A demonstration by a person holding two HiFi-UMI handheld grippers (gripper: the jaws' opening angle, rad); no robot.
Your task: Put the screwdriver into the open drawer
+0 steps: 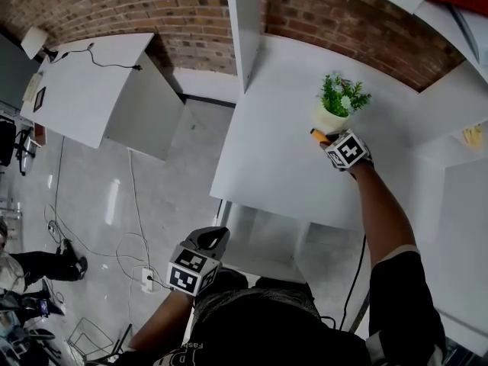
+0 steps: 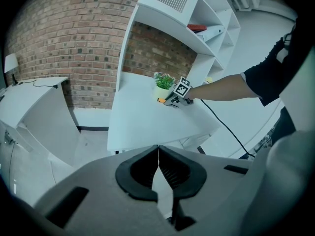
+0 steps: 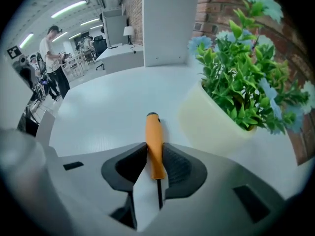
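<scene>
Over white desk (image 1: 267,151), clamps right jaws on orange-handled screwdriver (image 3: 154,146), eight o'clock of green potted plant (image 3: 236,82); left jaws together; trip to open drawer (image 1: 263,239) undone.

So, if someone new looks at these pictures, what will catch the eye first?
Probably the orange-handled screwdriver at the back of the white desk, its handle gripped by the right gripper. Right beside it stands a green potted plant in a pale pot, in front of a red brick wall. The left gripper hangs shut, low by the person's body.
</scene>
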